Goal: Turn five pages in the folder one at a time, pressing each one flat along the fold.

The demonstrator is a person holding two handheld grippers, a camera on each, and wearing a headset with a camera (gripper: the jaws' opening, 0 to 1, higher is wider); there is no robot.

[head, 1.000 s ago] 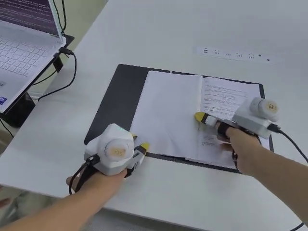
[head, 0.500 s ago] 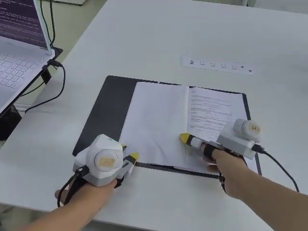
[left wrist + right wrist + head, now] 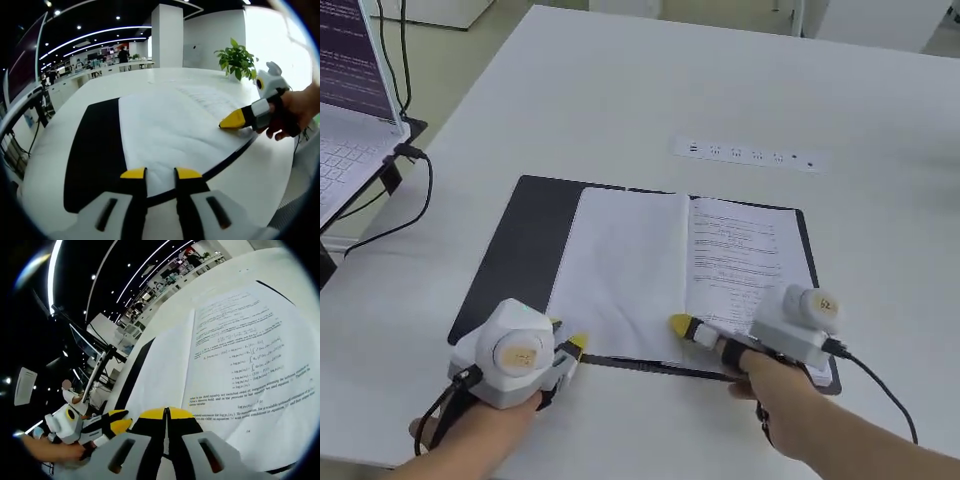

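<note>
Yellow-tipped right claw (image 3: 682,326), shut and empty, seems to press the fold (image 3: 686,262) near the folder's (image 3: 520,260) front edge; left claw (image 3: 575,345), slightly parted, holds nothing; next, probably pinch the printed page (image 3: 745,260).

Your left gripper (image 3: 571,346) and right gripper (image 3: 680,326) are each showing a white housing, dark jaws and bright yellow tips. Thin black cables (image 3: 880,383) are trailing from the rear of both.

Matt paper and smooth plastic on a white tabletop (image 3: 620,90).
The folder (image 3: 505,255) is showing a matt black cover left of centre under smooth white paper pages (image 3: 620,265); the left gripper (image 3: 573,343) and right gripper (image 3: 678,325) are wearing smooth yellow plastic tips.
</note>
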